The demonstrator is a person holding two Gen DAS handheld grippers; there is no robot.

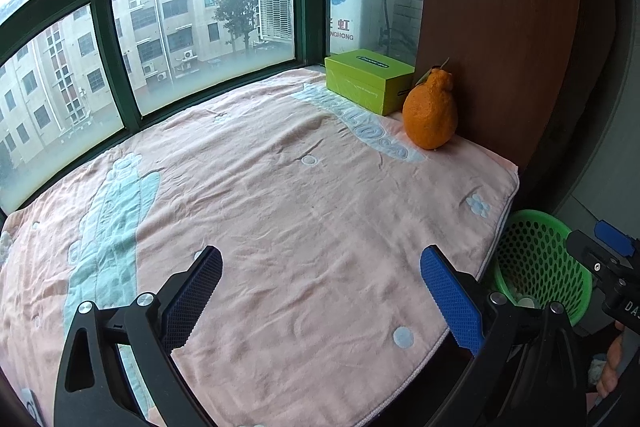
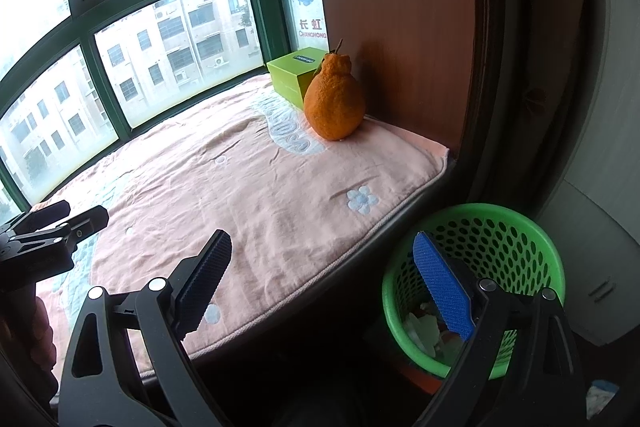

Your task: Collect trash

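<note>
- Left wrist view: we find the left claw (image 1: pixel 320 291) spread wide and empty above the pink blanket (image 1: pixel 280 187) on the window ledge. No loose trash shows on the blanket; only a green box (image 1: pixel 368 81) and an orange fruit (image 1: pixel 430 117) stand at the far corner, touching or nearly so.
- We judge the collecting largely done; any further pick should start with a check of the ledge edges.
- Right wrist view: the right claw (image 2: pixel 320 283) is likewise wide open and holds nothing, one finger over the green basket (image 2: pixel 516 227).
- Pale scraps of trash (image 2: pixel 420 331) lie in the basket bottom, beside the ledge and below it.
- The room: green-framed windows (image 2: pixel 88 55), a wooden panel (image 2: pixel 400 27) at the ledge's end.
</note>
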